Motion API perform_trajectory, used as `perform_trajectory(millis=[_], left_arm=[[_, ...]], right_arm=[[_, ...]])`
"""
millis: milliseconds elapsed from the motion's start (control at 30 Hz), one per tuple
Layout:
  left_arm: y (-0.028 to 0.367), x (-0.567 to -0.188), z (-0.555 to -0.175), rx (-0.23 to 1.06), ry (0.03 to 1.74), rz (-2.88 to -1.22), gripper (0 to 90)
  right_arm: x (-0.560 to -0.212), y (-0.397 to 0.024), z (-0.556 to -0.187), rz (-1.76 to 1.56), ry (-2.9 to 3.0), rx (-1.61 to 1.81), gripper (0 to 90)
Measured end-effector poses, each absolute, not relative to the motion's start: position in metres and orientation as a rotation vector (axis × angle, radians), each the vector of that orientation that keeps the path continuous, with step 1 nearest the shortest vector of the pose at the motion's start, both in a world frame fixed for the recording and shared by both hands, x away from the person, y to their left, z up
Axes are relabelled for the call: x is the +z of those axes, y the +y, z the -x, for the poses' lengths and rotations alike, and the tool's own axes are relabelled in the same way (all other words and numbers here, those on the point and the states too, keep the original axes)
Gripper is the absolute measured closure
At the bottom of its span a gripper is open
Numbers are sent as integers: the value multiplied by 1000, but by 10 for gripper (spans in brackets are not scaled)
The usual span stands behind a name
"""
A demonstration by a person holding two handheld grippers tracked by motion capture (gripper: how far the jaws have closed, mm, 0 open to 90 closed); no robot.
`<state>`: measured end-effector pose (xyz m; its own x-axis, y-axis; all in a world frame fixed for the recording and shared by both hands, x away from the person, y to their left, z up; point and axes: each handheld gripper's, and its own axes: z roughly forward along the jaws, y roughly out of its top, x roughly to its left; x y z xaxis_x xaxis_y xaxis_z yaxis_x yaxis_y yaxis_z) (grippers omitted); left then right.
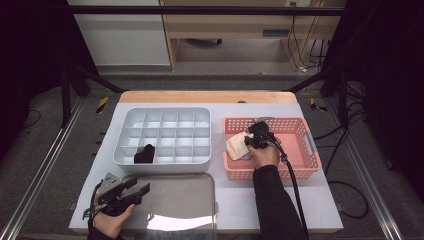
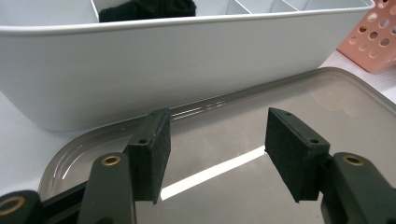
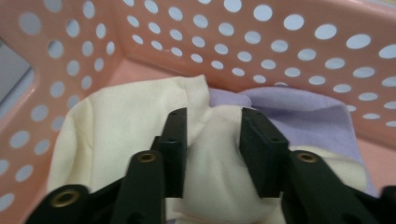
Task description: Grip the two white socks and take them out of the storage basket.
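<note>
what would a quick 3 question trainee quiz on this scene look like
1. True or false: the right gripper has a fold of the cream cloth between its jaws.
2. The cream cloth lies in which container? A) the white divided tray B) the pink basket C) the metal tray
3. What lies in the front row of the white divided tray?

Key:
1. True; the fold bulges between the pads.
2. B
3. A black cloth, in one compartment near the left end.
</note>
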<state>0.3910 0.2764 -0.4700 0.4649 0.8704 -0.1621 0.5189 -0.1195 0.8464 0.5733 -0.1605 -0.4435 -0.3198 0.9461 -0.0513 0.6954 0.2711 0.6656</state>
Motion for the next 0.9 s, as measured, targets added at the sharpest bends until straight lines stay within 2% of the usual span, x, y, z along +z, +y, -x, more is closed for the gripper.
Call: perform_trajectory(millis=[100, 167, 267, 533, 900], left_arm=[[277, -470, -391, 471, 1185, -1781, 402], [277, -470, -391, 471, 1185, -1782, 403], [277, -470, -391, 470, 1184, -1782, 403], [277, -470, -391, 470, 1184, -1780, 404], [276, -470, -391, 472, 1189, -1780, 402]], right_arm=[[-444, -161, -574, -1473, 2126, 745, 745], [-443, -161, -573, -1481, 2128, 750, 757], [-441, -162, -572, -1491, 2129, 786, 829], [-433, -165, -569, -1466, 2104, 860, 846], [-402, -172, -550, -1382, 2024, 1048, 846]])
